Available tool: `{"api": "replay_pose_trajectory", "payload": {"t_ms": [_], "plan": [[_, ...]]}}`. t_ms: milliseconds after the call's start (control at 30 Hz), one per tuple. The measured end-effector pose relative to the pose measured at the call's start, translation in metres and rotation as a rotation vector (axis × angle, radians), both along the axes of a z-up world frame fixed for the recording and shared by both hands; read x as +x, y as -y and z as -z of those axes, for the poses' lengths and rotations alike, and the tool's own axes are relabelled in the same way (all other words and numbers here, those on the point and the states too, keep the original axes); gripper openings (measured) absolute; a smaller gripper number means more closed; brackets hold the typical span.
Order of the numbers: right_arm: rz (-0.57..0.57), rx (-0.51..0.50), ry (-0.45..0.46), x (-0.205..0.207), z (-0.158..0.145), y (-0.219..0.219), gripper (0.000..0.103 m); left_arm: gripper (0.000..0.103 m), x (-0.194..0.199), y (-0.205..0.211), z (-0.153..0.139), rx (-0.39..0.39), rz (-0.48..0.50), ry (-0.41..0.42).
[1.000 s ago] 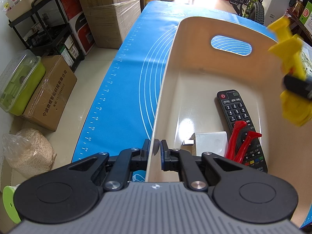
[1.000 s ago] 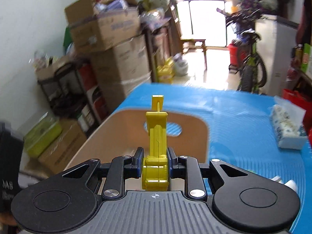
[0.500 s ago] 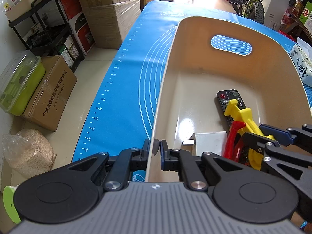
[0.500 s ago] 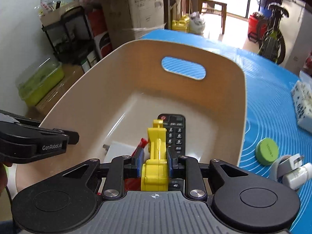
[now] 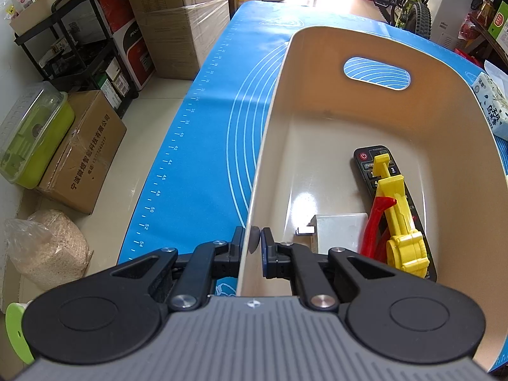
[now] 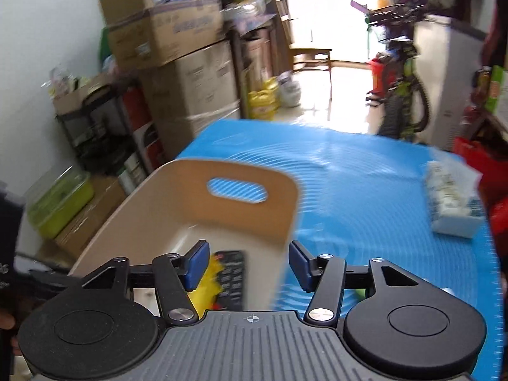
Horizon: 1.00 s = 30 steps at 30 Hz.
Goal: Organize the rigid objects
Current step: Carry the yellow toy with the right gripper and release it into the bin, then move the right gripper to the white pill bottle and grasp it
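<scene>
Blue mat (image 5: 203,146) covers the table, beige bin (image 5: 460,171) sits on it. In the bin: black remote (image 5: 365,158), white charger (image 5: 339,228) just beside it, yellow clamp (image 5: 403,222) lying across the remote, red clamp (image 5: 374,222) touching the yellow one. My left gripper (image 5: 256,243) is clamped on the bin's near wall. My right gripper (image 6: 247,265) is spread wide, holding nothing, above the bin.

One bin (image 5: 444,101), one remote (image 5: 368,162), two clips: yellow (image 5: 401,222), red (image 5: 373,225); one white charger (image 5: 339,228).
</scene>
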State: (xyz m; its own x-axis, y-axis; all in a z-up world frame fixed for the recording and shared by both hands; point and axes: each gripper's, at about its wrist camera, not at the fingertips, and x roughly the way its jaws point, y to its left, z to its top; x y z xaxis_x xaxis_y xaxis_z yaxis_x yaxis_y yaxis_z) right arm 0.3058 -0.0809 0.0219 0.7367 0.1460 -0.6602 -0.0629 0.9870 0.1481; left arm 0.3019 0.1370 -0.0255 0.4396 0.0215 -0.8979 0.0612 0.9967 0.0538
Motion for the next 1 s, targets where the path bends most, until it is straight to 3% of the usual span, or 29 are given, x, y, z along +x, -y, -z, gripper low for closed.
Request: {"api": "replay_pose_trajectory", "payload": {"t_ms": [467,800,1000], "plan": [[0.161,-0.236,-0.098,-0.008,0.057,0.101,0.069,0.012,0.0,-0.001,-0.001,0.003,0.001,0.0],[0.082,-0.393,-0.195,0.0,0.096,0.101,0.074,0.012,-0.001,-0.002,-0.001,0.008,0.001,0.001],[0.082,-0.409,-0.213,0.009,0.111,0.105,0.074,0.012,-0.002,-0.003,-0.001,0.009,0.001,0.001]]}}
